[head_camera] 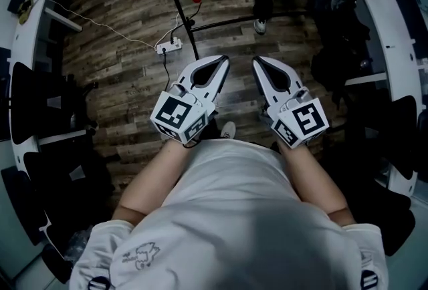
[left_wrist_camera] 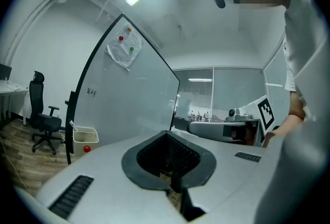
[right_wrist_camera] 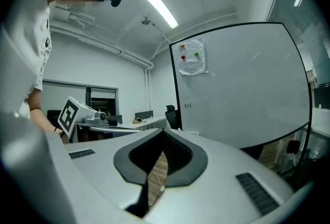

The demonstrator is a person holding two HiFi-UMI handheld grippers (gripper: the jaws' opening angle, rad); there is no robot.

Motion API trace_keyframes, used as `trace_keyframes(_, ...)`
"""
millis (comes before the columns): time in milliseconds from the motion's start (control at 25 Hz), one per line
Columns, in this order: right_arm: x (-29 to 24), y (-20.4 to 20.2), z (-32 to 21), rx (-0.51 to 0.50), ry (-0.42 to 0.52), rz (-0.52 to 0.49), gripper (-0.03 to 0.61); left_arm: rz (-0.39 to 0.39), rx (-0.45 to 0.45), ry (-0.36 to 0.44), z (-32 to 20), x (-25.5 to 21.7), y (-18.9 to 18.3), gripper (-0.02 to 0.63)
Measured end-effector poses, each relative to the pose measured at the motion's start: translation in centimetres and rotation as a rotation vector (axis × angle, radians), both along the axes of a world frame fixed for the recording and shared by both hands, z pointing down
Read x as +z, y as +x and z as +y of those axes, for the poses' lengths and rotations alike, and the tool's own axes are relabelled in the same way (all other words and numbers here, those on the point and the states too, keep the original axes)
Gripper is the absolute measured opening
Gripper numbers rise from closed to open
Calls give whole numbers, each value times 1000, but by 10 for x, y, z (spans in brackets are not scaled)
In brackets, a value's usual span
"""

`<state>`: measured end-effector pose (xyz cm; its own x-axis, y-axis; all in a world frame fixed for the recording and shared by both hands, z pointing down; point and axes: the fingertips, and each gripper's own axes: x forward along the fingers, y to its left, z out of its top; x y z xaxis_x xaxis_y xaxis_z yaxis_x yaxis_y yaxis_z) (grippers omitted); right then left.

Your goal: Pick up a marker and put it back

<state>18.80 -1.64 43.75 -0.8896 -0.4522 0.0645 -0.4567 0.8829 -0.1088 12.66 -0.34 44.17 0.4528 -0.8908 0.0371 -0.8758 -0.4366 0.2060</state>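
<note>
marker — cannot be picked out for sure; a thin white stick (left_wrist_camera: 72, 125) juts from the white bin (left_wrist_camera: 85, 136) at the whiteboard's (left_wrist_camera: 124, 99) foot, upper centre of the head view | red ball (left_wrist_camera: 86, 148) just beside the bin | left gripper (head_camera: 224, 60) — jaws together, nothing between | right gripper (head_camera: 256, 61) likewise, both mid-frame over the wooden floor (head_camera: 120, 88), well apart from the bin

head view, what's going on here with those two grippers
A person stands on a wooden floor with a gripper in each hand, both aimed forward at a whiteboard. The left gripper and the right gripper each have their jaws together with nothing between them, so no pick-up has begun. A small white bin sits at the foot of the board, out of their reach for now.
</note>
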Motion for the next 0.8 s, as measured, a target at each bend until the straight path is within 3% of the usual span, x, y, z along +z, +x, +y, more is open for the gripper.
trace_keyframes(240,2,5,5,-7,-13,1,11,-2,10,4,8,0,8,5)
trace_keyframes(440,2,9,9,-9,-16,10,11,51,24,-12,10,-1,11,5)
trace_keyframes(800,2,17,8,7,-14,-4,11,43,41,-7,11,-3,21,5)
